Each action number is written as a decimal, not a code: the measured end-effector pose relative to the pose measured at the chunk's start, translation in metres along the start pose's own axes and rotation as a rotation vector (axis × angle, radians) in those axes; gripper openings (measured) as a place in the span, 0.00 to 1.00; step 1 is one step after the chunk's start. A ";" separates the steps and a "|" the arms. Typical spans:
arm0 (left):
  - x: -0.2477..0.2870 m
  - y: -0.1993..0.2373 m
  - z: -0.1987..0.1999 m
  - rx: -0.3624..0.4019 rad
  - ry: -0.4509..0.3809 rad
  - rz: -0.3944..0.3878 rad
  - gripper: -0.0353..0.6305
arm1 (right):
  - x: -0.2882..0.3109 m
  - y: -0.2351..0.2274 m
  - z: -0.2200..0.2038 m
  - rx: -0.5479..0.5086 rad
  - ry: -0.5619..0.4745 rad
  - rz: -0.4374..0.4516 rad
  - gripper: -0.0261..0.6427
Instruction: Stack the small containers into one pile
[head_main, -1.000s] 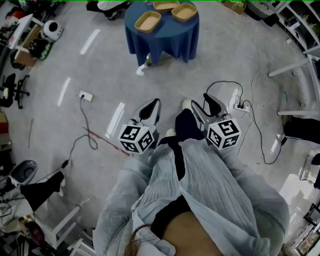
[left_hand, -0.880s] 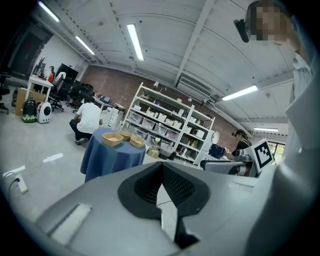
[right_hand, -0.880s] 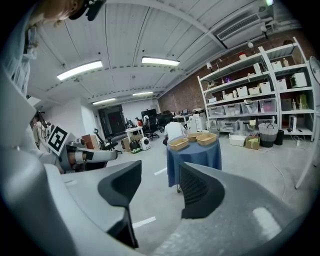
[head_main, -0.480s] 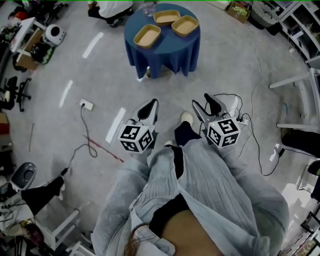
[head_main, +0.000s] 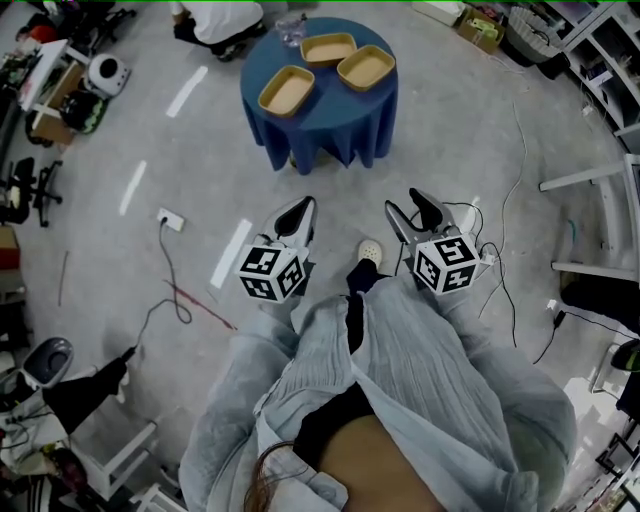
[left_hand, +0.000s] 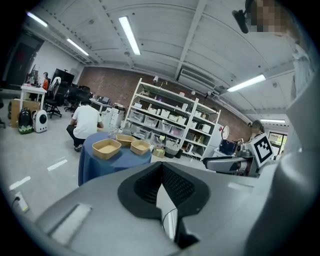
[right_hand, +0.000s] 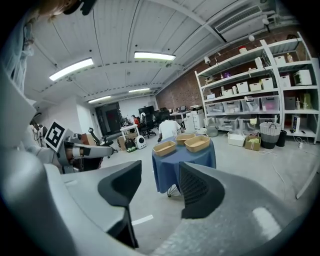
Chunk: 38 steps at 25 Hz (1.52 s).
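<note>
Tan containers (head_main: 287, 91) on blue table (head_main: 325, 112), left gripper (head_main: 304, 208) closed, right gripper (head_main: 410, 208) spread

No readable text (print too small).

I see bright, even light from long white ceiling strip lights (left_hand: 129, 34) in both gripper views; heavy fisheye bending, black corners. Head view dimmer, greyish, slightly soft; faint shadows on grey floor (head_main: 450, 150).
</note>
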<state>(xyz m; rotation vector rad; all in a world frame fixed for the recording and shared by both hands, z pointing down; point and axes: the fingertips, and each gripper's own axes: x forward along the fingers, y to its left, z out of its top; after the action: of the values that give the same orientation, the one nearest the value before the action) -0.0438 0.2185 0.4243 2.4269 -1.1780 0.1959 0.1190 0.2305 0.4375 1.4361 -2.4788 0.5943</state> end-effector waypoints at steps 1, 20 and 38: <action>0.006 0.001 0.002 0.003 0.001 0.003 0.07 | 0.004 -0.005 0.002 0.001 0.001 0.003 0.39; 0.076 0.008 0.027 0.001 -0.025 0.065 0.07 | 0.049 -0.068 0.033 -0.026 0.021 0.076 0.39; 0.068 0.020 0.011 -0.042 0.023 0.160 0.07 | 0.051 -0.075 0.021 0.024 0.060 0.102 0.39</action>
<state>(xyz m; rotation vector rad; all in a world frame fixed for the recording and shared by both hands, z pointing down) -0.0166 0.1543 0.4419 2.2889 -1.3530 0.2433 0.1590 0.1482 0.4554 1.2867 -2.5178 0.6779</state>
